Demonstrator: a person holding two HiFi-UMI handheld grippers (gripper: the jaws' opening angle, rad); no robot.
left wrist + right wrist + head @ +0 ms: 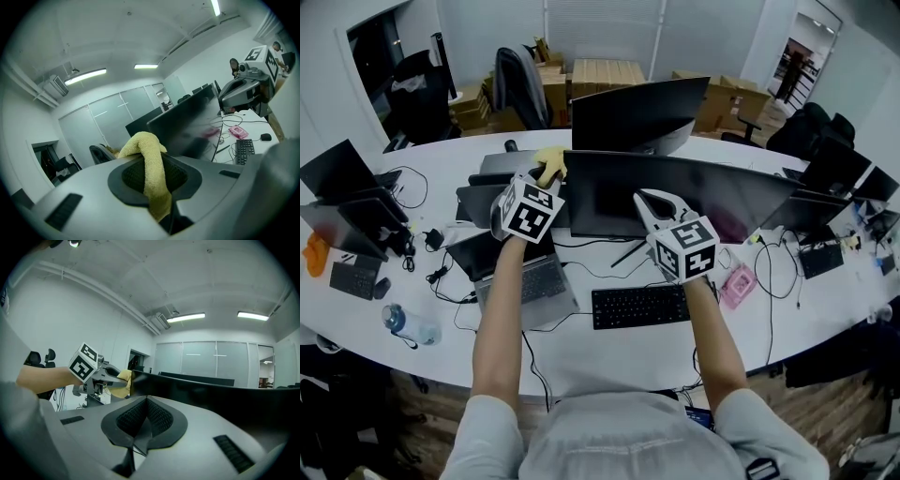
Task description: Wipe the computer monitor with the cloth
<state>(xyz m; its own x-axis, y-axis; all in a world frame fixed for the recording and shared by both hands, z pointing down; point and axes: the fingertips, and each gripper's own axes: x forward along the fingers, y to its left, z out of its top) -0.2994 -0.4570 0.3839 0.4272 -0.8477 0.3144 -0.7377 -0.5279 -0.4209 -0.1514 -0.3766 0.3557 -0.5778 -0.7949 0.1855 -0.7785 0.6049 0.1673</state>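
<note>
A wide black monitor (675,195) stands in front of me on the white desk (581,337); its dark screen also shows in the left gripper view (187,123) and the right gripper view (220,392). My left gripper (546,171) is shut on a yellow cloth (550,161) at the monitor's upper left corner. The cloth (151,174) drapes out between the jaws. My right gripper (652,201) is shut with nothing in it, raised in front of the screen's middle. From the right gripper view I see the left gripper (108,378) and cloth (124,378) at the screen's edge.
A black keyboard (639,306) lies below the monitor, a pink item (737,285) to its right, an open laptop (517,270) to its left. A second monitor (639,114) stands behind. Cables, more laptops and a water bottle (401,324) crowd the left side.
</note>
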